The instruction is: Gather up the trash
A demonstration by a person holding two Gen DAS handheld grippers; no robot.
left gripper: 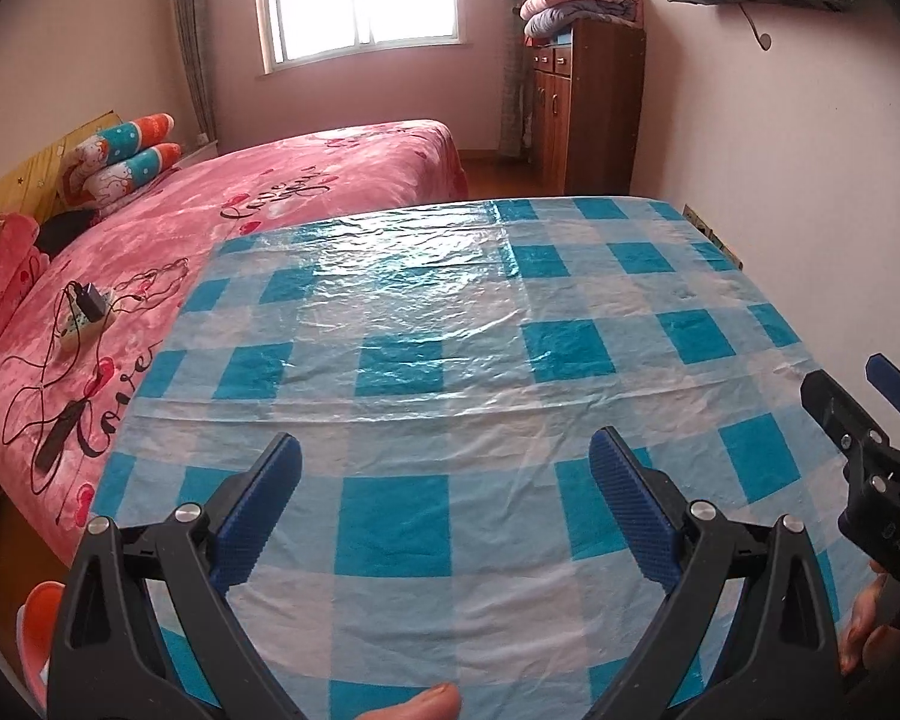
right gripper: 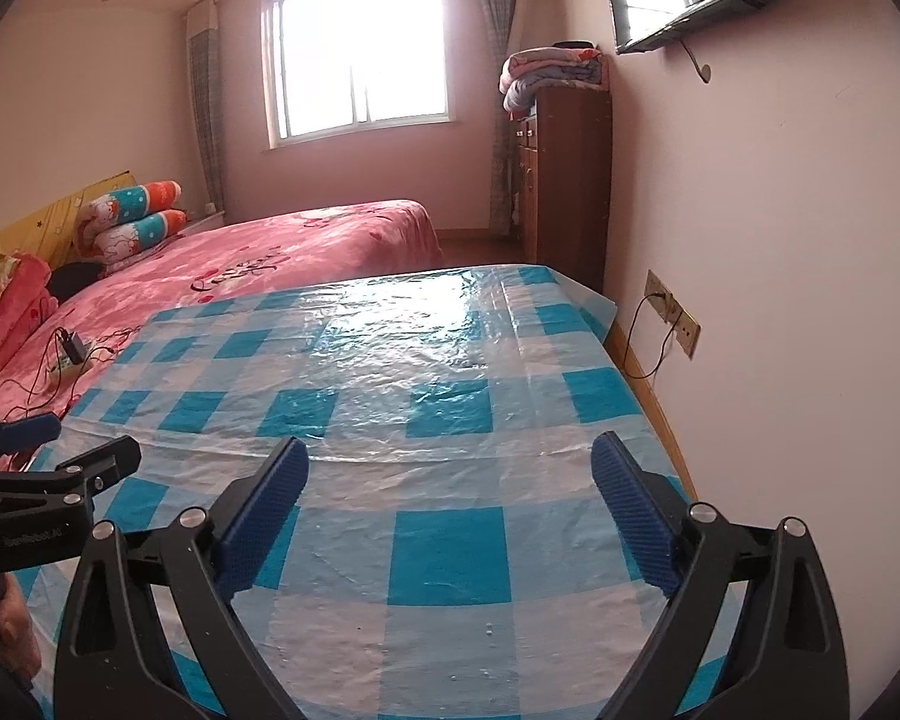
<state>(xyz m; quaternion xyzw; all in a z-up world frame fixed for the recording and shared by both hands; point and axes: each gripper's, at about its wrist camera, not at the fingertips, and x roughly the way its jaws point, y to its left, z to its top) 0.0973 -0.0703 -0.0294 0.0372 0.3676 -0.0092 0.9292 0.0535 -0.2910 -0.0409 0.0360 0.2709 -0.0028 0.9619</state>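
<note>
A table with a blue-and-white checked plastic cloth (left gripper: 450, 360) (right gripper: 450, 372) fills both views. No loose item shows on the cloth. My left gripper (left gripper: 444, 450) hovers over the table's near part, its blue-padded fingers wide apart and nothing between them. My right gripper (right gripper: 450, 450) is likewise open and holds nothing above the near part of the cloth. The two sit side by side: the right gripper (left gripper: 852, 402) shows at the right edge of the left wrist view, and the left gripper (right gripper: 72, 450) shows at the left edge of the right wrist view.
A pink bed (left gripper: 270, 198) runs along the table's left, with a power strip, charger and cables (left gripper: 84, 312) on it. A wooden cabinet (right gripper: 564, 180) with folded blankets stands at the far right. Wall sockets (right gripper: 672, 312) with a cable sit by the table's right edge.
</note>
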